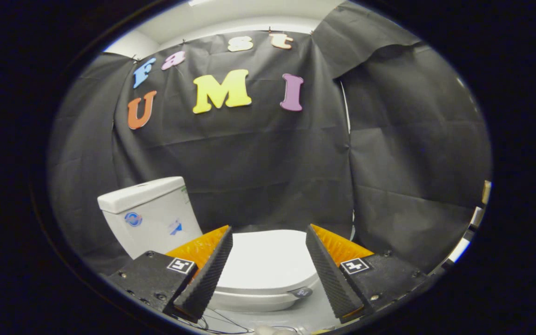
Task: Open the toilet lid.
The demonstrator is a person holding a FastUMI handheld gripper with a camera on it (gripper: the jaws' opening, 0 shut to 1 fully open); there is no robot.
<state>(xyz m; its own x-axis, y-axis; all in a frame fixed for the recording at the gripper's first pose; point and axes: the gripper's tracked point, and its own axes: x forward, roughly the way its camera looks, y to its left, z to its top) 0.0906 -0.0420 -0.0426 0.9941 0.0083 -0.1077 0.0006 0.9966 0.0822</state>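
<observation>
A white toilet stands low ahead of me, its lid (268,260) lying flat and closed over the bowl. The white tank (149,216) rises behind it on the left. My gripper (269,242) hovers above and in front of the lid, open wide, with nothing between its fingers. The left finger (207,274) and the right finger (331,274) frame the lid on either side without touching it. A small dark tab (301,292) sits on the lid's near right edge, close to the right finger.
Black cloth (258,163) walls the booth behind and to the right of the toilet. Pale floor (305,316) shows below the bowl, with thin cables (221,323) lying on it near the fingers.
</observation>
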